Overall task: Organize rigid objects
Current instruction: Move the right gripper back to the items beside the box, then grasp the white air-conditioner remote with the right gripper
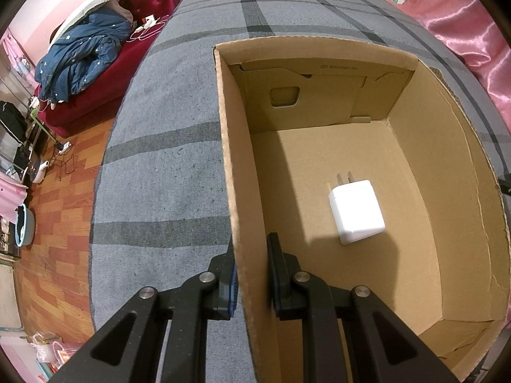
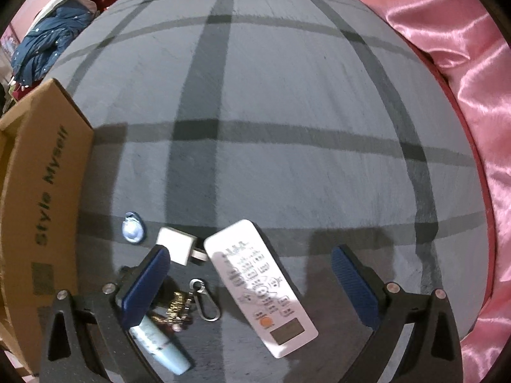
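Note:
An open cardboard box (image 1: 424, 166) stands on the grey plaid bed cover. A white charger plug (image 1: 356, 210) lies on its floor. My left gripper (image 1: 250, 271) is shut on the box's left wall (image 1: 236, 172), one finger outside and one inside. In the right wrist view the box (image 2: 41, 198) is at the left. My right gripper (image 2: 252, 274) is open above a white remote control (image 2: 260, 284). A small white charger (image 2: 177, 244), a pale blue round item (image 2: 132, 227), a key ring with carabiner (image 2: 191, 303) and a light blue tube (image 2: 161, 344) lie beside the left finger.
Pink satin bedding (image 2: 463, 95) runs along the right side. A red sofa with a blue jacket (image 1: 80, 60) stands left of the bed, above a wooden floor (image 1: 54, 233) with cables and a blue basin.

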A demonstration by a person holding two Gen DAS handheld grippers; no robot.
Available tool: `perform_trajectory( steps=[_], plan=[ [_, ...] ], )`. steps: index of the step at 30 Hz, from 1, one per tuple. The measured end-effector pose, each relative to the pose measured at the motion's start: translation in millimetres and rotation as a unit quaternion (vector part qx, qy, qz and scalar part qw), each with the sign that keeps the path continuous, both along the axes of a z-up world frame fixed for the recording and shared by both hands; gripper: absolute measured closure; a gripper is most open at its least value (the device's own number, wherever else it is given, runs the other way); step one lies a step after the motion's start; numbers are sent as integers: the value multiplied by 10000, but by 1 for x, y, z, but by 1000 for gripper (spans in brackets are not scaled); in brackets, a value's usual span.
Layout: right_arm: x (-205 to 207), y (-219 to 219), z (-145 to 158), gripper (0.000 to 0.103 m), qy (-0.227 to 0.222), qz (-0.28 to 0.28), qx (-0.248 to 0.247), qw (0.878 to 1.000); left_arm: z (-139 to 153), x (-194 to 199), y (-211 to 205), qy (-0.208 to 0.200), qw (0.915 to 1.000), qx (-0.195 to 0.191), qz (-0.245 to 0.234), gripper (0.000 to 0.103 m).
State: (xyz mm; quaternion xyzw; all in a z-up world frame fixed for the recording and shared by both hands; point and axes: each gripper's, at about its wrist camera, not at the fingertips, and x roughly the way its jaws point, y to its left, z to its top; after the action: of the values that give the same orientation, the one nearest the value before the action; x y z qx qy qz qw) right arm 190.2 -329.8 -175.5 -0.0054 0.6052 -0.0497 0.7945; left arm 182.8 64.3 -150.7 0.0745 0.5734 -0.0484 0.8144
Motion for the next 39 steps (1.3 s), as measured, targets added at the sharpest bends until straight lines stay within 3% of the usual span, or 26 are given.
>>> perform_trajectory(
  steps=[12,23,26,30,33,39],
  plan=[
    [-11,-25,-45,0,337,-217,98,9991,0,0,0,-4,10000,32,-12,85],
    [-16,-40,-66,2,376,-258,98,9989,1,0,-1,-1,10000,66,-23,85],
    [-17,-35,-67,9,429,-235,139,9987,0,0,-1,-2,10000,65,-23,85],
    [-20,-30,-66,35,548,-173,392,9976,0,0,-1,0,10000,64,-17,85],
    [-23,-26,-61,47,549,-126,393,9976,0,0,-1,-3,10000,70,-21,85],
    [-30,-22,-48,52,393,-234,366,9983,0,0,0,-4,10000,59,-16,85]
  ],
)
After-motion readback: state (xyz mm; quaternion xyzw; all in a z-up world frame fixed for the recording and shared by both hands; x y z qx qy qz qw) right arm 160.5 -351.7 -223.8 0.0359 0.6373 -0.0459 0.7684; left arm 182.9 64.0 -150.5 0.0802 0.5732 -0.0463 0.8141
